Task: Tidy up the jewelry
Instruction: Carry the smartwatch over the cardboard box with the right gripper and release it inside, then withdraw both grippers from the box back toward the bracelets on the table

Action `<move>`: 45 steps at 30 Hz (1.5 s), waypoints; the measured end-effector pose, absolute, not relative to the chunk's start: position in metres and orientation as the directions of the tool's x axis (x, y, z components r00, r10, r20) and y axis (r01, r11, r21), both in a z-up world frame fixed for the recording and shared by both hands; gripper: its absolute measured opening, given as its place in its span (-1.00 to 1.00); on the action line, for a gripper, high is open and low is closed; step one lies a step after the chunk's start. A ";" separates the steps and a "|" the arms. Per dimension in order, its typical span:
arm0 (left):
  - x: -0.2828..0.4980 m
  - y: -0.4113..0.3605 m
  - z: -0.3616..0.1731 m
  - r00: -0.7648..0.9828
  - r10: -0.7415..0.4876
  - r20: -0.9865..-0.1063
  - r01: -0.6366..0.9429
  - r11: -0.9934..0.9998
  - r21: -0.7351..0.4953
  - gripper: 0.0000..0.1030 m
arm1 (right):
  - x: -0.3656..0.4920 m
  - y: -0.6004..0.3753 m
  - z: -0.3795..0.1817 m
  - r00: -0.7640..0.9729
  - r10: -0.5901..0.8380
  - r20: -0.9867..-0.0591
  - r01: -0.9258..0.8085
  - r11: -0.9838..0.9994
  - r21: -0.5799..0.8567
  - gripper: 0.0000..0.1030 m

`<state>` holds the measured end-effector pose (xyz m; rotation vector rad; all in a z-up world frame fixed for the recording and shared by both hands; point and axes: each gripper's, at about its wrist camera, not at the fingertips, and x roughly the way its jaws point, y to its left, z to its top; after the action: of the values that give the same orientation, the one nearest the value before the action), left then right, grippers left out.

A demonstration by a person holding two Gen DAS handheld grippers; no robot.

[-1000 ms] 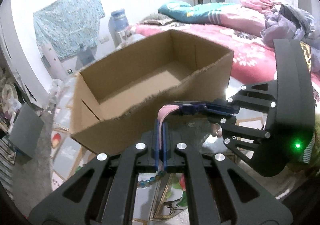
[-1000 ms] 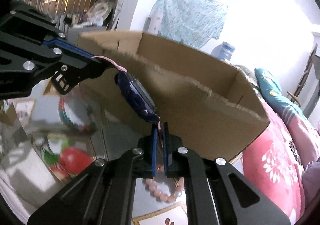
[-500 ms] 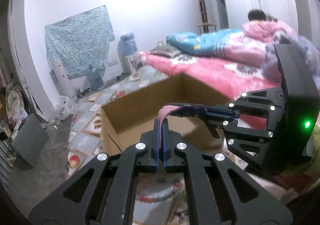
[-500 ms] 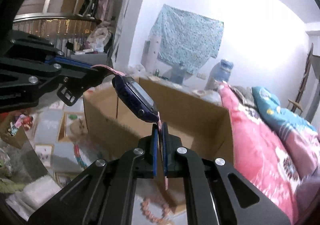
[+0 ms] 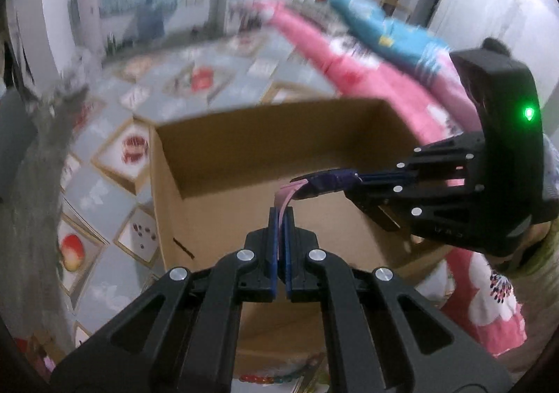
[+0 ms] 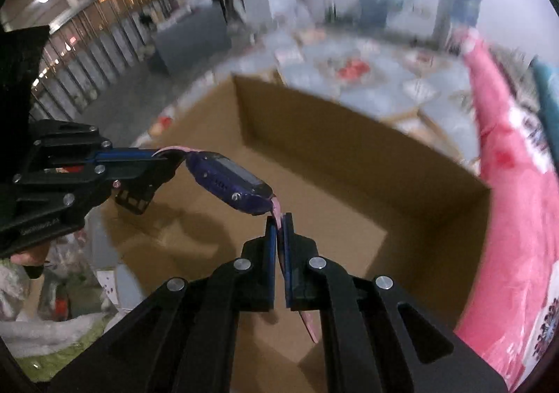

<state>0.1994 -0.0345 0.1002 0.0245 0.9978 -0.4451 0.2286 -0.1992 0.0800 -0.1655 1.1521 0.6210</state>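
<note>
A purple watch [image 6: 230, 183] with a pink strap hangs between my two grippers, above the open cardboard box [image 6: 349, 134]. My left gripper [image 5: 280, 218] is shut on one end of the pink strap [image 5: 284, 197]. My right gripper [image 6: 277, 222] is shut on the other strap end, whose tail [image 6: 309, 326] hangs below its fingers. In the left wrist view the watch body [image 5: 328, 180] sits by the right gripper's fingers, over the box [image 5: 279, 138]. In the right wrist view the left gripper [image 6: 157, 157] comes in from the left.
A bead bracelet [image 5: 265, 377] lies on the floor in front of the box. A bed with pink bedding [image 5: 367, 61] stands to the right. A patterned floor mat [image 5: 111, 155] lies left of and behind the box. A railing [image 6: 87, 43] runs at far left.
Both grippers have lifted the watch and tilted down, so they now look into the box from above. Both still hold the strap ends.
</note>
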 end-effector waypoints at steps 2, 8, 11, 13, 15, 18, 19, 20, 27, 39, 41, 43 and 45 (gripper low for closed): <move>0.213 -0.040 0.088 0.434 -0.301 -0.849 0.367 0.920 -0.138 -0.95 | 0.245 -0.194 0.065 0.202 0.356 -0.912 -0.533 0.822 0.203 -0.92; 0.256 -0.063 0.058 0.367 -0.159 -0.917 0.370 0.929 -0.013 -0.88 | 0.296 -0.183 0.025 0.079 0.259 -0.963 -0.497 0.847 0.188 -0.83; 0.270 -0.071 0.051 0.379 -0.100 -0.920 0.371 0.927 0.052 -0.79 | 0.312 -0.184 0.016 0.090 0.226 -0.970 -0.468 0.869 0.159 -0.80; 0.273 -0.073 0.052 0.409 -0.081 -0.909 0.362 0.929 0.080 -0.71 | 0.316 -0.186 0.017 0.123 0.216 -0.969 -0.459 0.878 0.138 -0.61; 0.275 -0.074 0.056 0.440 -0.083 -0.894 0.359 0.929 0.090 -0.65 | 0.317 -0.188 0.019 0.180 0.182 -0.967 -0.459 0.885 0.081 -0.56; 0.274 -0.075 0.064 0.486 -0.093 -0.869 0.352 0.931 0.097 -0.55 | 0.316 -0.189 0.024 0.226 0.157 -0.961 -0.460 0.887 0.036 -0.51; 0.272 -0.074 0.067 0.501 -0.096 -0.860 0.349 0.932 0.099 -0.51 | 0.313 -0.191 0.025 0.237 0.155 -0.959 -0.458 0.889 0.030 -0.49; 0.270 -0.073 0.070 0.519 -0.095 -0.850 0.343 0.934 0.105 -0.49 | 0.310 -0.191 0.028 0.246 0.153 -0.957 -0.457 0.889 0.025 -0.46; 0.216 -0.051 0.126 0.686 -0.122 -0.718 0.306 0.943 0.132 0.00 | 0.271 -0.216 0.088 0.387 0.240 -0.890 -0.446 0.894 0.047 -0.40; 0.058 0.024 0.128 0.779 -0.067 -0.623 0.173 0.979 0.112 0.65 | 0.085 -0.271 0.134 0.567 0.419 -0.709 -0.438 0.883 0.171 -0.16; 0.047 0.025 0.106 0.744 -0.058 -0.666 0.166 0.981 0.100 0.65 | 0.066 -0.266 0.110 0.540 0.424 -0.726 -0.416 0.885 0.208 -0.16; 0.043 0.024 0.079 0.696 -0.059 -0.715 0.161 0.984 0.075 0.65 | 0.056 -0.259 0.083 0.490 0.441 -0.752 -0.390 0.883 0.263 -0.16; 0.047 0.021 0.053 0.660 -0.026 -0.751 0.137 0.987 0.086 0.65 | 0.050 -0.249 0.053 0.431 0.472 -0.769 -0.352 0.873 0.339 -0.16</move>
<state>0.0467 0.0206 0.0532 0.1394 0.8462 -0.0922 0.0500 -0.2489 0.0529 0.1339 1.0016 0.5157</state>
